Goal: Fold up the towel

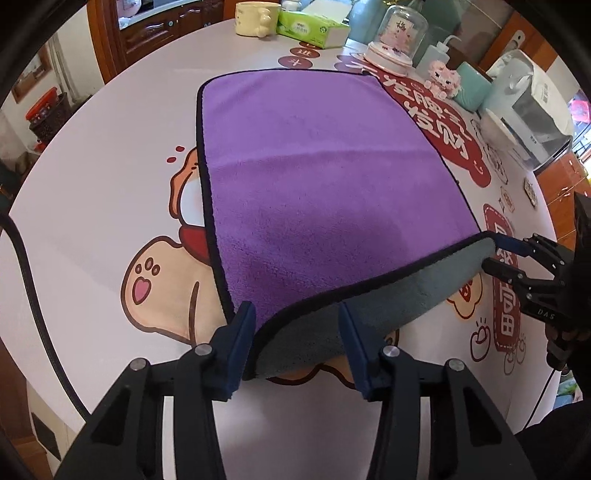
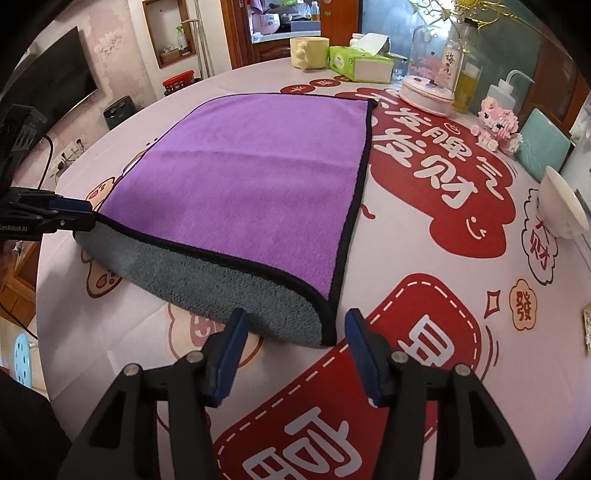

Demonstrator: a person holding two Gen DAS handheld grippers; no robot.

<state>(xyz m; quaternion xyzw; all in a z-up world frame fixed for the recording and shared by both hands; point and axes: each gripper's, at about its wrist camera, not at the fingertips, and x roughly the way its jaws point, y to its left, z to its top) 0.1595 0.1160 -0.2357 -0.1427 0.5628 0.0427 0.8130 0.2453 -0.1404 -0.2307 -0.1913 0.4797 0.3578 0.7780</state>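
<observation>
Gaping tongs [image 1: 297, 343] [image 2: 295, 349] at towel [image 1: 314, 184] corners

Home dining room. Round table [image 2: 424, 258] under cartoon print cloth with red Chinese lettering. At table's 12 o'clock: yellow mug [image 2: 309, 52], tissue box [image 2: 360, 62]. Toward 1–2 o'clock: glass dome ornament [image 2: 430, 74], squeeze bottle [image 2: 504, 92], pink block figure [image 2: 496, 123], white bowl [image 2: 563, 208]. At 10 o'clock: wall TV [image 2: 51, 85], floral wallpaper, wall niche [image 2: 171, 31]. Wooden cabinet [image 1: 155, 27] behind table; doorway at 12 o'clock shows rice cooker [image 2: 266, 23].
</observation>
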